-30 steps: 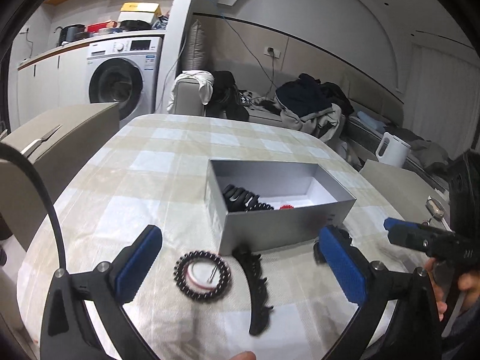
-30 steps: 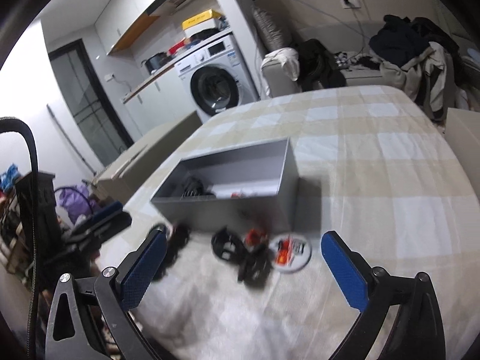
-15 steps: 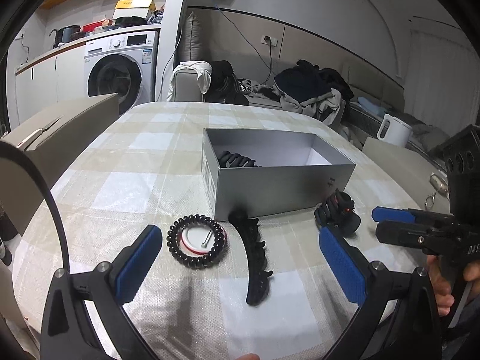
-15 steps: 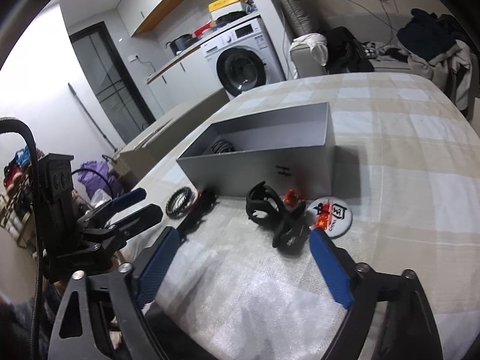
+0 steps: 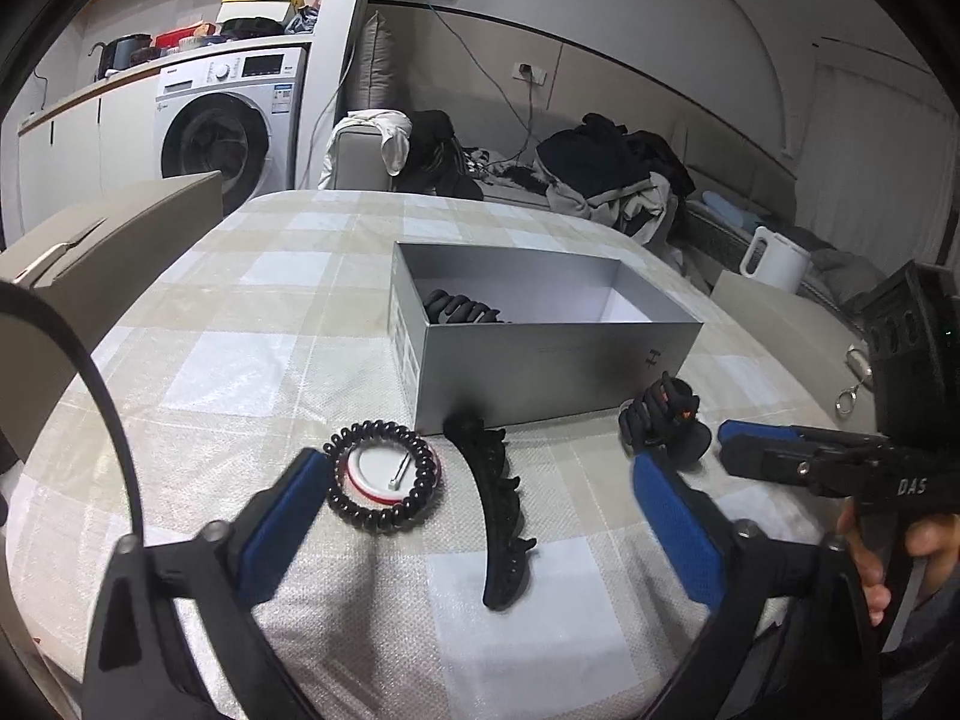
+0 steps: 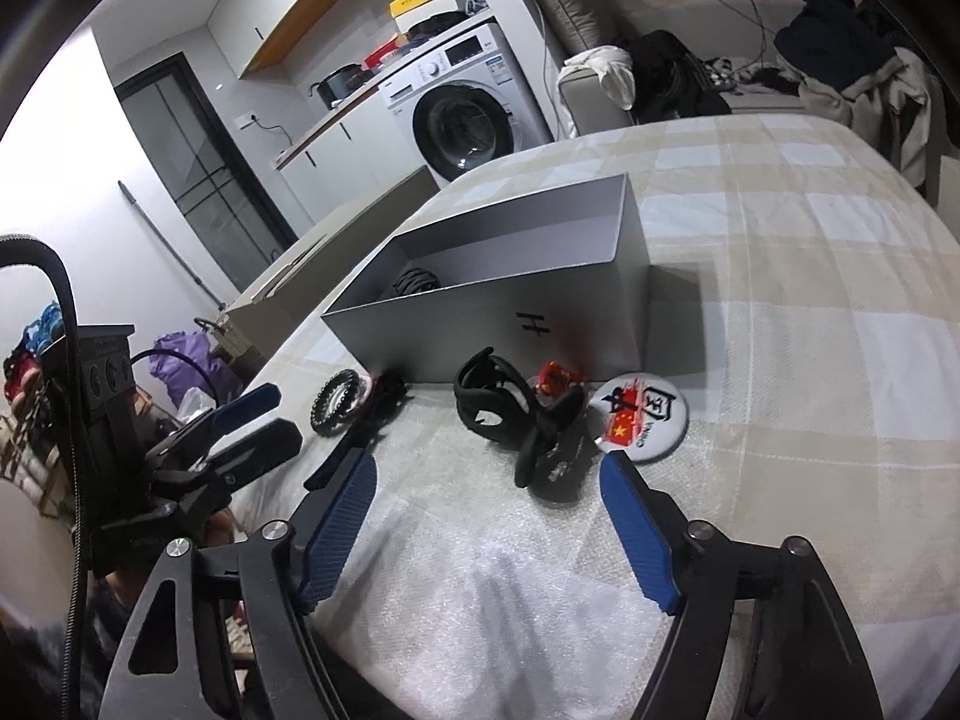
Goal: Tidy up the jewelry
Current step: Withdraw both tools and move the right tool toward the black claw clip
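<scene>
A grey open box (image 5: 540,354) stands on the checked table and holds a black hair claw (image 5: 459,307). In front of it lie a black spiral hair tie (image 5: 384,483) around a round white badge, a long black hair clip (image 5: 498,510) and a black claw clip (image 5: 663,420). In the right wrist view the claw clip (image 6: 510,414), a small red piece (image 6: 555,378) and a flag badge (image 6: 642,417) lie before the box (image 6: 510,312). My left gripper (image 5: 474,516) is open and empty over the long clip. My right gripper (image 6: 486,516) is open and empty, just short of the claw clip.
The table (image 5: 258,324) is covered with a beige checked cloth. A cardboard box (image 5: 102,240) stands off its left edge. A washing machine (image 5: 228,126), a sofa with clothes (image 5: 600,168) and a white kettle (image 5: 774,261) are behind.
Both grippers have dropped lower and moved closer to the items in front of the box. The right gripper's jaws have narrowed a little. Nothing has been picked up.
</scene>
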A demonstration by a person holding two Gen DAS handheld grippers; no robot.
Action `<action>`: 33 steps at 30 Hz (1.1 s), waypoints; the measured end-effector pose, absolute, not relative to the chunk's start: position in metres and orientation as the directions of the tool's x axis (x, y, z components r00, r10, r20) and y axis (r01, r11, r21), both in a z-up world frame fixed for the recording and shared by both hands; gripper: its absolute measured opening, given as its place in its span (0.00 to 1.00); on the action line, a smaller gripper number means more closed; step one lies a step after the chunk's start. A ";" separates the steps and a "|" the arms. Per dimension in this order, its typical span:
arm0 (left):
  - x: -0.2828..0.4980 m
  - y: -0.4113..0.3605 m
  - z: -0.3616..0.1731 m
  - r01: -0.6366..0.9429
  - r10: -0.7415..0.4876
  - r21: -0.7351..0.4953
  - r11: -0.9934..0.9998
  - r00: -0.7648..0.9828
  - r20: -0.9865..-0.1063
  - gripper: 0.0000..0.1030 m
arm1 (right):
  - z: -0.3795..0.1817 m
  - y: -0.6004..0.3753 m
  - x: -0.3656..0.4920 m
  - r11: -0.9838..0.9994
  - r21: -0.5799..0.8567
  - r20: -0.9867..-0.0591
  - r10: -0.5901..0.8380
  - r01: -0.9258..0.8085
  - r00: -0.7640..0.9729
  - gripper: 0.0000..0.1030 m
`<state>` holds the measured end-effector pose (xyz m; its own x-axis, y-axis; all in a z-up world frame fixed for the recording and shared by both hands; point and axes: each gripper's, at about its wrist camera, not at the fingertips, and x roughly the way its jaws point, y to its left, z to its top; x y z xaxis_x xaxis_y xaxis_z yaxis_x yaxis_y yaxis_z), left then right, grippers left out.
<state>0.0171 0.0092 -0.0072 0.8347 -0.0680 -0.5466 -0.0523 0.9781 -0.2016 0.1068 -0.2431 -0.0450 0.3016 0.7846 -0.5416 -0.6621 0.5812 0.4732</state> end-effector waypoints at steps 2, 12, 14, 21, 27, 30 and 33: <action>0.017 0.008 -0.007 -0.038 -0.076 -0.194 0.980 0.834 -0.546 0.80 | -0.046 -0.241 0.107 0.577 0.480 -0.540 0.788 -0.661 0.296 0.72; 0.017 -0.002 -0.007 -0.012 -0.063 -0.132 0.991 0.832 -0.551 0.67 | -0.049 -0.225 0.120 0.565 0.527 -0.540 0.799 -0.634 0.263 0.71; 0.016 -0.002 -0.008 -0.008 -0.067 -0.134 0.991 0.832 -0.551 0.67 | -0.049 -0.223 0.120 0.563 0.531 -0.540 0.800 -0.633 0.259 0.71; 0.019 -0.001 -0.010 -0.021 -0.058 -0.132 0.991 0.823 -0.565 0.67 | -0.049 -0.215 0.123 0.600 0.501 -0.566 0.772 -0.624 0.289 0.71; 0.019 -0.001 -0.010 -0.020 -0.061 -0.136 0.991 0.822 -0.566 0.67 | -0.050 -0.211 0.126 0.611 0.500 -0.578 0.763 -0.614 0.290 0.65; 0.019 -0.002 -0.010 -0.019 -0.061 -0.134 0.991 0.822 -0.567 0.67 | -0.050 -0.210 0.127 0.628 0.480 -0.589 0.748 -0.612 0.306 0.56; 0.020 -0.003 -0.010 -0.016 -0.059 -0.127 0.992 0.821 -0.568 0.67 | -0.052 -0.213 0.127 0.637 0.474 -0.595 0.741 -0.608 0.312 0.44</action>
<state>0.0201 -0.0034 -0.0103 0.8208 -0.0593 -0.5681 -0.0164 0.9917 -0.1272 0.1275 -0.2126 -0.0516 0.3117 0.7410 -0.5947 -0.6081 0.6366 0.4744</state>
